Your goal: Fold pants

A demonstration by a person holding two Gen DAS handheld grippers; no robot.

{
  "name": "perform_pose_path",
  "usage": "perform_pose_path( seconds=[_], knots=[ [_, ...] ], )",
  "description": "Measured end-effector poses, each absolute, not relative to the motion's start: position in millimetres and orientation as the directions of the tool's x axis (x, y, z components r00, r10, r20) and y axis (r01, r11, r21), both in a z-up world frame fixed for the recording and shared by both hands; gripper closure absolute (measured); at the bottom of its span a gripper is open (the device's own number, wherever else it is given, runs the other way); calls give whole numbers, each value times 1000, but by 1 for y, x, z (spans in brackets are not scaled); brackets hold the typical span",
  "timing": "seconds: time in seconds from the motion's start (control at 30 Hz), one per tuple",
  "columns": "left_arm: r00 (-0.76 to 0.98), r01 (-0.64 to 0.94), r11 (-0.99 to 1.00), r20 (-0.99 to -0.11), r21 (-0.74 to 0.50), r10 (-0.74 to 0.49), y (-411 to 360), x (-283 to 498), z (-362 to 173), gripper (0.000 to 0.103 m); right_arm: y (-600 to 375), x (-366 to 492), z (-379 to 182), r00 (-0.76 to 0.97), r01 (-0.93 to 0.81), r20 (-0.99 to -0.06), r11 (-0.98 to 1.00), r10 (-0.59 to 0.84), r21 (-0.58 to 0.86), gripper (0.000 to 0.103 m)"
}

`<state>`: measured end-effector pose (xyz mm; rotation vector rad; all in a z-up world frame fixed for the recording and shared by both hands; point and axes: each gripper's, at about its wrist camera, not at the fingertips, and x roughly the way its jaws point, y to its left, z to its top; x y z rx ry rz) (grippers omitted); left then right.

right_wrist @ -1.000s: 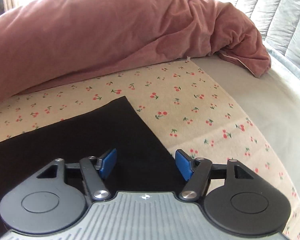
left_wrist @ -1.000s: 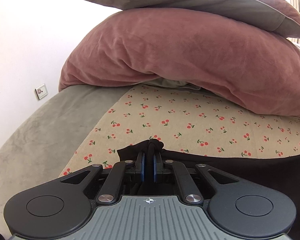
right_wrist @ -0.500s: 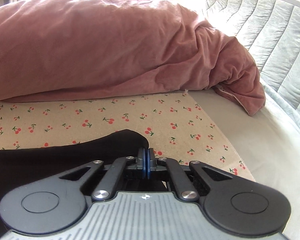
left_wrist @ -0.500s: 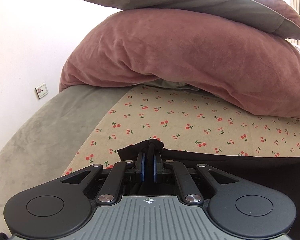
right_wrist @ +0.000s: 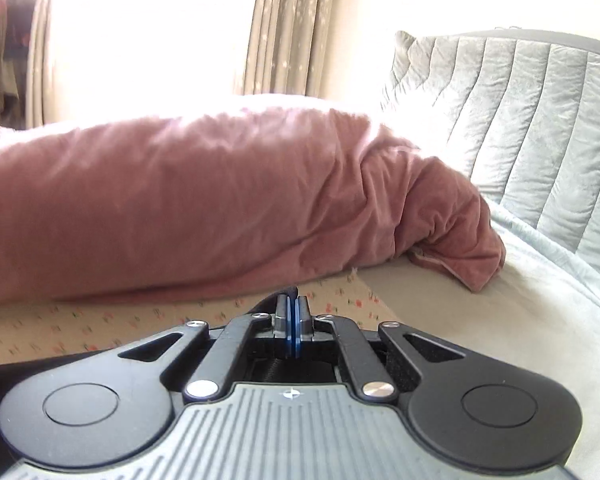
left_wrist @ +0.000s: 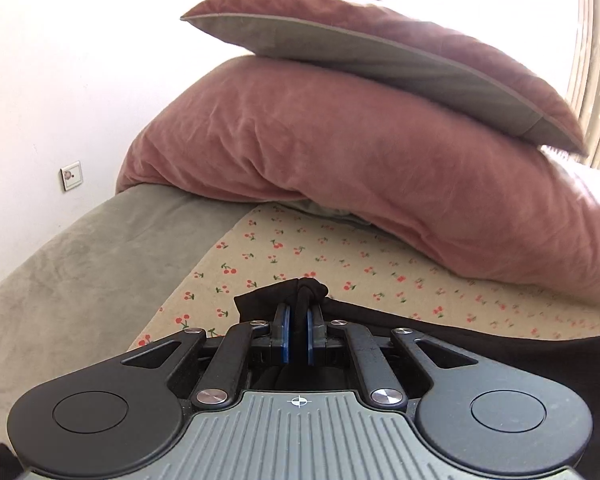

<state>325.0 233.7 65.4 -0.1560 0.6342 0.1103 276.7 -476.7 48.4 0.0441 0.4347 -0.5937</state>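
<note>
Left wrist view: the left claw [left_wrist: 299, 334] stays clamped on a bunched corner of the black pants [left_wrist: 500, 344], now raised off the cherry-print sheet [left_wrist: 300, 248] with the pink duvet [left_wrist: 340, 168] beyond.

Right wrist view: the right claw [right_wrist: 293, 330], open a second ago, has pinched the pants' [right_wrist: 276, 300] other corner and lifted. Both corners held, the fold can likely begin.

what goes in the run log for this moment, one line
task: fold pants | left gripper: shut on black pants | right gripper: shut on black pants | surface: cherry-print sheet | behind: pink duvet
</note>
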Motion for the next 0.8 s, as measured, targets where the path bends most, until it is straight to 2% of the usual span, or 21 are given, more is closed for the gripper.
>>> perform_pose_path(
  seconds=[0.1,0.17,0.27,0.37,0.43,0.47,0.5,0.53,0.57,0.63,0.7,0.8],
  knots=[
    [828,-141,984,-557,-106,59,239,262,87,96,-469,205,78,802,542,-312,840,-510,19,103],
    [834,-135,988,-547,-73,74,241,215,86,96,-470,148,77,810,540,-315,839,-495,70,103],
    [795,-126,992,-597,13,108,233,174,61,96,-483,80,47,761,584,-432,801,-483,134,103],
    [739,-102,993,-673,-59,36,238,152,31,97,-496,42,1,681,642,-583,744,-444,184,103],
    [722,-73,994,-692,-79,-2,238,143,20,97,-495,25,-22,631,683,-656,699,-415,214,103],
    [715,-75,994,-699,-81,-3,239,139,17,96,-493,17,-26,623,696,-664,680,-413,230,99],
    [714,-75,993,-700,-91,-10,242,137,17,95,-491,10,-28,622,711,-661,657,-420,252,86],
    [718,-86,989,-695,-120,-22,246,133,19,93,-488,2,-28,621,729,-658,623,-426,285,81],
    [720,-98,983,-693,-152,-35,251,130,21,91,-485,-7,-26,633,735,-649,591,-422,333,76],
    [725,-117,967,-685,-224,-71,260,127,26,90,-475,-15,-23,682,706,-628,563,-375,430,73],
    [721,-132,957,-687,-257,-86,261,122,27,85,-463,-13,-18,701,695,-614,545,-363,470,57],
    [718,-150,952,-691,-266,-80,255,116,29,83,-445,-3,-13,734,668,-588,516,-340,536,55]
  ],
)
